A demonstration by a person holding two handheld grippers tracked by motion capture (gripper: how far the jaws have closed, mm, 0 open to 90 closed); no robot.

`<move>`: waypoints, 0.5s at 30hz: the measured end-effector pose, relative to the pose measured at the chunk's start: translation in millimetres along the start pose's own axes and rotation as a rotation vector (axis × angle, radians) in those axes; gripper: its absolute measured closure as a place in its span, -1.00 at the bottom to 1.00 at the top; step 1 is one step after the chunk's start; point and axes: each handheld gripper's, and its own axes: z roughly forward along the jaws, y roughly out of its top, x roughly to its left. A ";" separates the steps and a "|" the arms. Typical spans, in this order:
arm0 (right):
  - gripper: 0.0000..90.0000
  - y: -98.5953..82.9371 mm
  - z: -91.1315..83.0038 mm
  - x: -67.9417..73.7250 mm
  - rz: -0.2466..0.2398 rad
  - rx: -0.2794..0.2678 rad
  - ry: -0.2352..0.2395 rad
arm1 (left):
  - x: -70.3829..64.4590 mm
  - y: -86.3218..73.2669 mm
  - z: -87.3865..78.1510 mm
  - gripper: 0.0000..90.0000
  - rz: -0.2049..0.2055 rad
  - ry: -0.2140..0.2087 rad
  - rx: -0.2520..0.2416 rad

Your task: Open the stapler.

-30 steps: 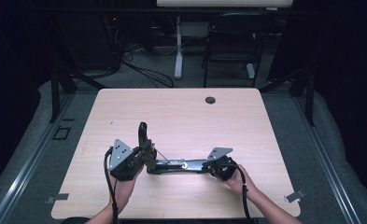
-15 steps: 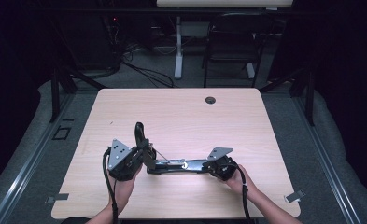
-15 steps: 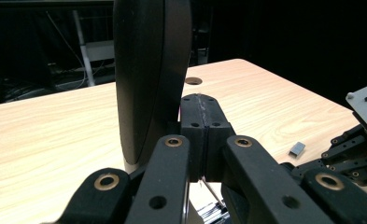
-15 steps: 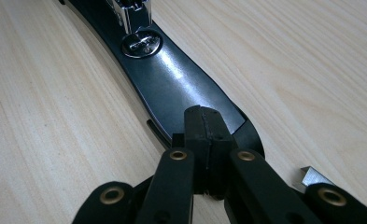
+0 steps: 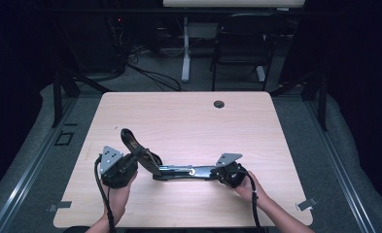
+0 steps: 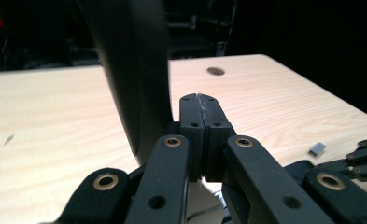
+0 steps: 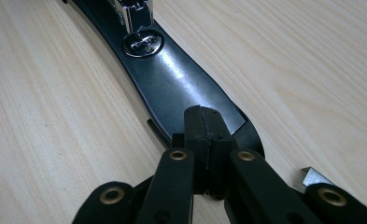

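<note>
Near the front edge of the wooden table [image 5: 188, 116], well short of its round cable hole [image 5: 219, 104], I see a long black stapler [image 5: 188, 172] lying opened out, its base flat along the tabletop and its upper arm [image 5: 132, 143] swung up at the left end. My left gripper [image 5: 130, 162] sits at that raised end and my right gripper [image 5: 227, 172] at the opposite end of the stapler.

From the left gripper view, the jaws are pressed together with no gap, and the black arm [image 6: 130, 70] rises just beside them (blurred, so I cannot tell whether anything is pinched). A small metal bit [image 6: 317, 149] lies on the wood to the right.

From the right gripper view, the jaws are likewise closed, resting over the glossy black base [image 7: 176, 88], with a chrome rivet [image 7: 144, 44] farther along it.
</note>
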 end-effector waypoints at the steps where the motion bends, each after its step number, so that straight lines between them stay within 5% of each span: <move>1: 1.00 0.1 0.0 0.1 0.000 0.001 0.000 | 2.9 -0.6 -0.3 0.99 -0.010 0.003 0.009; 6: 1.00 0.3 0.3 0.5 0.002 0.001 -0.003 | 21.2 -3.2 4.5 0.98 -0.099 0.022 0.055; 15: 1.00 1.3 0.5 0.2 -0.006 0.004 -0.004 | 22.9 -1.7 0.2 0.80 -0.095 -0.009 0.068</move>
